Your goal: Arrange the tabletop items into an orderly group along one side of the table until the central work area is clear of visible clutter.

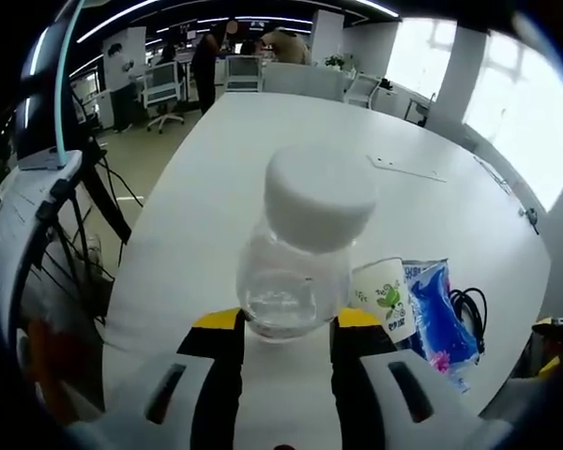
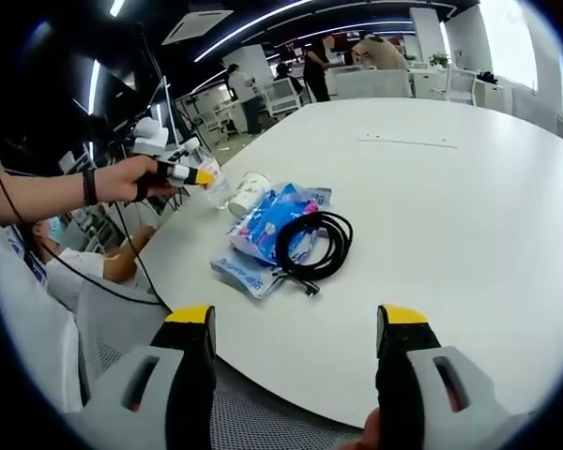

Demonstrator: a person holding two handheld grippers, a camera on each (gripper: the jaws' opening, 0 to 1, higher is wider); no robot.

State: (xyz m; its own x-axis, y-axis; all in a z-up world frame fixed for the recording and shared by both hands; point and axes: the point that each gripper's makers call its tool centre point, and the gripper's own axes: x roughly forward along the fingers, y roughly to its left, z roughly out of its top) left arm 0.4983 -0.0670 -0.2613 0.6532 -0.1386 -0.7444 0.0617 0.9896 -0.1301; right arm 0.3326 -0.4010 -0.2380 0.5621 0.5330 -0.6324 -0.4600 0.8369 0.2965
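Observation:
A clear plastic bottle [image 1: 296, 272] with a white cap stands upright between the yellow-tipped jaws of my left gripper [image 1: 289, 321], which is shut on its base. Just right of it a paper cup [image 1: 385, 295] lies on its side against blue packets [image 1: 438, 317], with a coiled black cable [image 1: 469, 307] beyond. In the right gripper view a hand holds the left gripper [image 2: 199, 175] with the bottle [image 2: 220, 193] near the table's left edge, beside the cup [image 2: 250, 193], the blue packets [image 2: 267, 225] and the cable [image 2: 314, 244]. My right gripper [image 2: 297, 321] is open over the near edge, holding nothing.
The white table [image 2: 450, 216] stretches far and right. A thin flat strip [image 2: 403, 141] lies on it farther off. Office chairs [image 1: 164, 89] and people stand beyond the far end. A person sits by the left edge in the right gripper view.

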